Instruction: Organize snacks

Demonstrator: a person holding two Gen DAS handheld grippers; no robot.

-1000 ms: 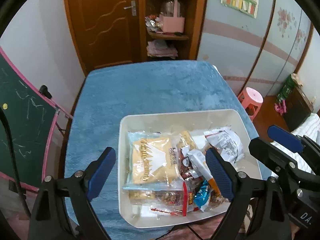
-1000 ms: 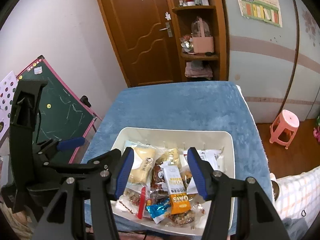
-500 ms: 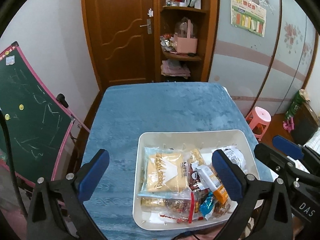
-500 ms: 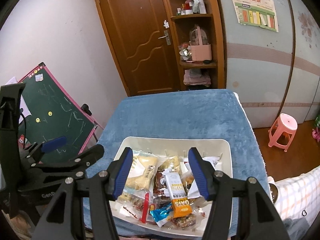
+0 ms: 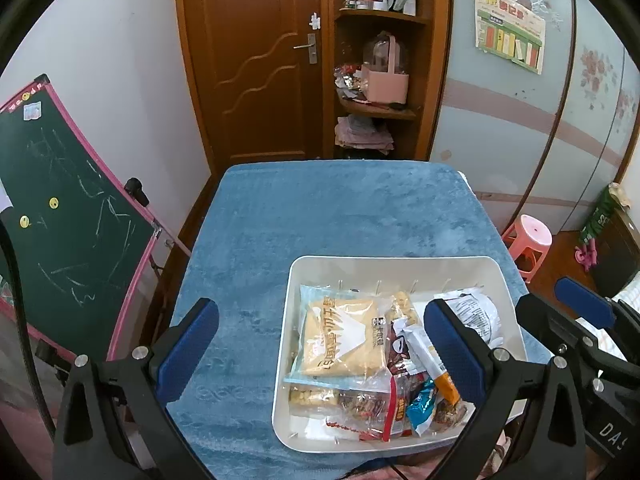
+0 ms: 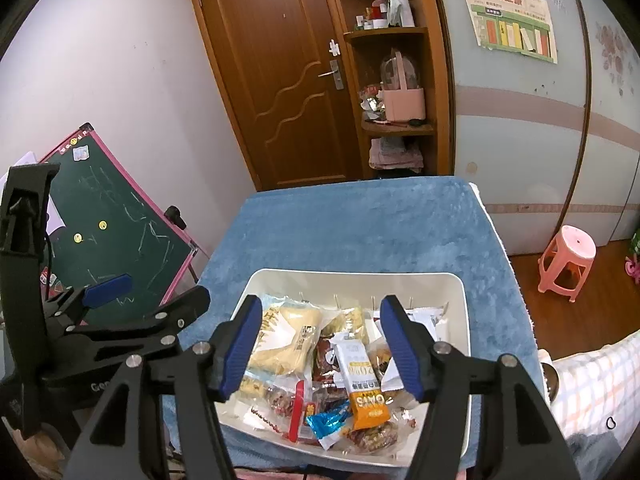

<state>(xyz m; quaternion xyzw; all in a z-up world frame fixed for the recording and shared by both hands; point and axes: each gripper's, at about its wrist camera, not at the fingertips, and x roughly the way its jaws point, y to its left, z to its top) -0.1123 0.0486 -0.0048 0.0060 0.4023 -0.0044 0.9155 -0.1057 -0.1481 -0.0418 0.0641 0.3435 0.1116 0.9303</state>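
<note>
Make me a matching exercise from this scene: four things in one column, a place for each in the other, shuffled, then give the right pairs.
Things:
1. white tray
2. pink stool
3. green chalkboard
4. pink basket

Places:
A. on the wooden shelf beside the door
B. on the floor, right of the table
C. on the blue tablecloth
D. leaning left of the table

Pairs: 1-C, 2-B, 3-D, 4-A

Home, a lived-in room. Wooden door (image 5: 256,60) at 12 o'clock, corner shelf (image 5: 380,108) beside it with folded cloth and clutter. Child's chalkboard (image 5: 60,216) at 9 o'clock. Pink plastic stool (image 6: 568,260) at 3 o'clock. Wall poster (image 6: 512,20) at 1 o'clock.
</note>
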